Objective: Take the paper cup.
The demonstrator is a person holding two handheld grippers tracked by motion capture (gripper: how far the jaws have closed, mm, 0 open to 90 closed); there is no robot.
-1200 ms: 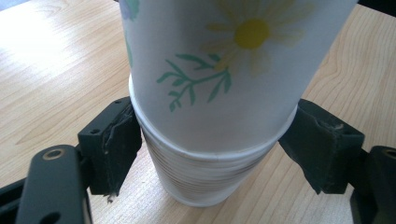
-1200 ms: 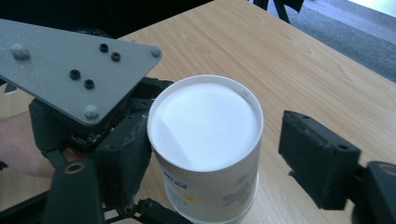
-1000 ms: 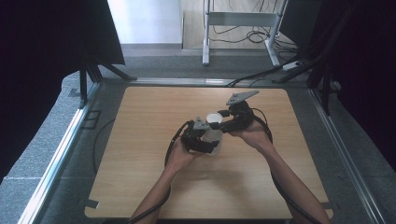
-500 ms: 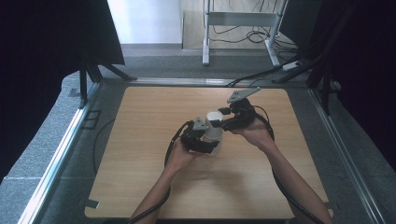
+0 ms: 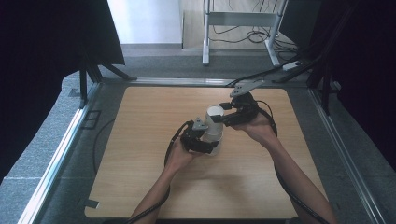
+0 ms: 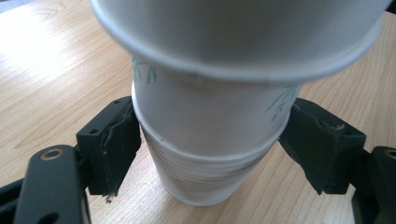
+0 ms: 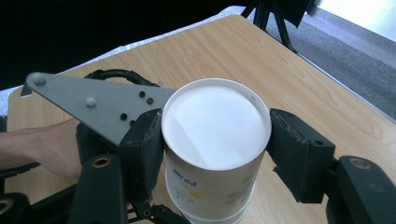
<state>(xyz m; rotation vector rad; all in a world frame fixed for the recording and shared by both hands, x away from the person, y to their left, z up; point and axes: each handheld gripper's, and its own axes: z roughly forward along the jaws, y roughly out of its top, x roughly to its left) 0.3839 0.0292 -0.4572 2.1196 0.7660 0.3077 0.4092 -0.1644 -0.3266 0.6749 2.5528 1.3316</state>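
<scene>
A stack of white paper cups (image 5: 214, 142) stands upright on the wooden table (image 5: 140, 140). My left gripper (image 5: 208, 141) is shut on the stack, its pads (image 6: 116, 140) pressing both sides just under a cup rim (image 6: 205, 154). The top cup (image 5: 215, 115) is partly pulled up out of the stack, and my right gripper (image 5: 224, 119) is shut on it. In the right gripper view the cup's open mouth (image 7: 215, 126) sits between the pads (image 7: 144, 140), with small printed marks on its wall. In the left gripper view the raised cup (image 6: 233, 42) looms overhead.
The left gripper's grey three-cornered plate (image 7: 102, 105) and the hand behind it sit close to the left of the top cup. Cables trail from both grippers across the table. A metal frame (image 5: 60, 154) borders the table, and dark curtains hang at both sides.
My right gripper has risen with the top cup, drawing it higher out of the stack. The left gripper and the stack have stayed in place.
</scene>
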